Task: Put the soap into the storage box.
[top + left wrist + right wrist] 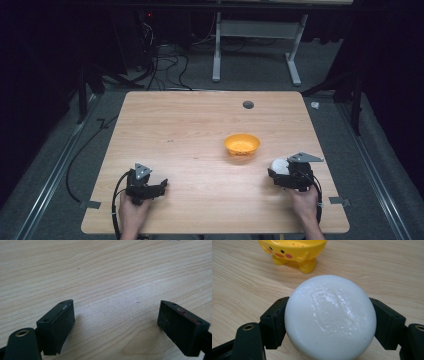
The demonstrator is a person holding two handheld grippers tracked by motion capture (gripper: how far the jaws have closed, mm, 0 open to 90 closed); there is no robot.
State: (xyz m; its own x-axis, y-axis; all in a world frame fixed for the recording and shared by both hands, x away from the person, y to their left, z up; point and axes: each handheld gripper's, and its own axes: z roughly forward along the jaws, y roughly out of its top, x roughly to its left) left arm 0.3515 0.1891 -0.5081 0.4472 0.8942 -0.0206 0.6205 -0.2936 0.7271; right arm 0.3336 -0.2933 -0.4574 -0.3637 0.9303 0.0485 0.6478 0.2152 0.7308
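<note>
Open tool (116, 322) over bare table (105, 272)

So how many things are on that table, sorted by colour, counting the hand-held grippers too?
Yellow: 1, the duck-faced soap dish.
White: 1, the round soap bar, clamped in the right gripper.
Black: 2, the right gripper and the left gripper, whose jaws stand open.
Total: 4.

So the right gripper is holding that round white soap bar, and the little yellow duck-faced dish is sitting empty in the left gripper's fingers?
Not quite. The left gripper is open with nothing in it; the left gripper view shows bare wood between its fingers. The yellow duck-faced dish stands on the wooden table. The right gripper does hold the round white soap bar.
</note>
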